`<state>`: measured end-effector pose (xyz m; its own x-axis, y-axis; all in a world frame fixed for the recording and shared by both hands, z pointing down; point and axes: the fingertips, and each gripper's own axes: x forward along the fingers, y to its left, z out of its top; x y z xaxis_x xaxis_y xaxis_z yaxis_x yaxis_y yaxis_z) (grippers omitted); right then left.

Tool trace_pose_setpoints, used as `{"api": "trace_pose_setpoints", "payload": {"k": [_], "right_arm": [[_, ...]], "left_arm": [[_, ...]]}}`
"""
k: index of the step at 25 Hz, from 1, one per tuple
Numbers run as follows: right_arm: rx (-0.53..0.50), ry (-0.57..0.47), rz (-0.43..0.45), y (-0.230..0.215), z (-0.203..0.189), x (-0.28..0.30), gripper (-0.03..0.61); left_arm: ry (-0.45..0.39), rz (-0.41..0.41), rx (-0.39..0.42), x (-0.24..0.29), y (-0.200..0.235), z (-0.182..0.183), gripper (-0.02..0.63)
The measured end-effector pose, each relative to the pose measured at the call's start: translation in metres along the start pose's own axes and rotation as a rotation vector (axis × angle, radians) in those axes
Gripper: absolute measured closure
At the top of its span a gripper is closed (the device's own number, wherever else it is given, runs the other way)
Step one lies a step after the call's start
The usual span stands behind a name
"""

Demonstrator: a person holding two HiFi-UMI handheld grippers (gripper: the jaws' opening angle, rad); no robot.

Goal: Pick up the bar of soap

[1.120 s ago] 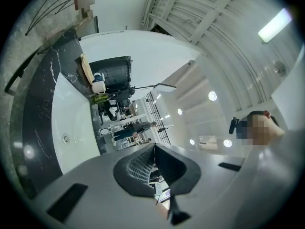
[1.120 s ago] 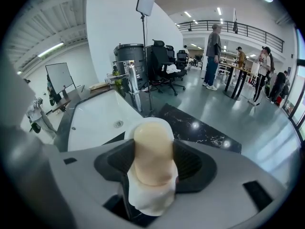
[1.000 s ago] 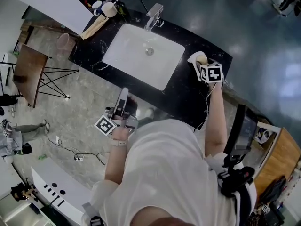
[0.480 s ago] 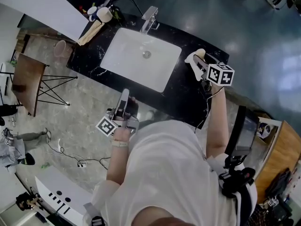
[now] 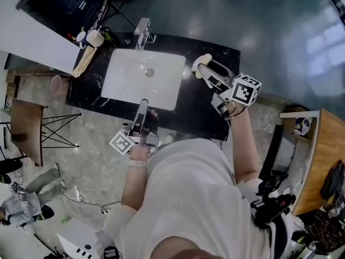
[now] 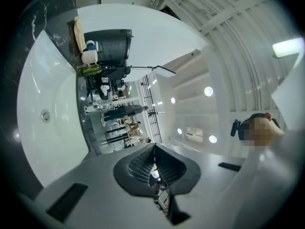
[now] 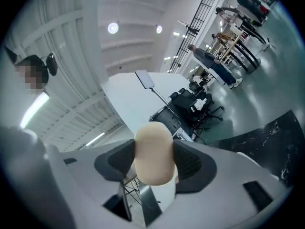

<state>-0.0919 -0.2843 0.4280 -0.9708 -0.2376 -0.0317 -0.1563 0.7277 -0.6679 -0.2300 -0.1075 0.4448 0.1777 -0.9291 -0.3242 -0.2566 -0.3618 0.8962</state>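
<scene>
A cream, oval bar of soap (image 7: pixel 153 151) is clamped between the dark pads of my right gripper (image 7: pixel 153 162). In the head view that soap (image 5: pixel 203 60) sticks out of my right gripper (image 5: pixel 205 68), lifted above the right end of the black countertop (image 5: pixel 199 106), beside the white sink (image 5: pixel 141 79). My left gripper (image 5: pixel 143 106) hovers at the counter's front edge, just in front of the sink. In the left gripper view its jaws (image 6: pixel 155 170) are pressed together with nothing between them, and the white sink (image 6: pixel 43 109) fills the left side.
A chrome tap (image 5: pixel 143 28) stands behind the basin. A white cup (image 5: pixel 94 38) and a beige cloth (image 5: pixel 83 61) lie at the counter's left end. A wooden folding table (image 5: pixel 24 131) stands on the floor at the left, a wooden desk (image 5: pixel 322 155) at the right.
The right gripper has swung up and tilted with the soap in it. The head view has shifted, so the counter sits further left. The left gripper stays in front of the sink.
</scene>
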Motion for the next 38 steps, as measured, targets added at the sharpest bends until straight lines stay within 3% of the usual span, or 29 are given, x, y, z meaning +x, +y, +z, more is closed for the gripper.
{"api": "trace_pose_setpoints", "payload": {"k": [7,18,29,38], "right_arm": [[0.075,-0.152,0.079,0.047,0.016,-0.051,0.324],[0.18,-0.338,0.087,0.075,0.001,-0.134,0.324],[0.247,-0.448,0.089,0.086,-0.028,-0.178,0.324],[0.282,-0.481,0.124,0.093,-0.038,-0.189,0.324]], "left_arm": [[0.147,-0.06,-0.059,0.037,-0.001,-0.034,0.606],[0.328,-0.132,-0.138,0.063,-0.014,-0.094,0.606],[0.431,-0.15,-0.166,0.059,-0.023,-0.132,0.606],[0.455,-0.142,-0.162,0.054,-0.026,-0.143,0.606]]}}
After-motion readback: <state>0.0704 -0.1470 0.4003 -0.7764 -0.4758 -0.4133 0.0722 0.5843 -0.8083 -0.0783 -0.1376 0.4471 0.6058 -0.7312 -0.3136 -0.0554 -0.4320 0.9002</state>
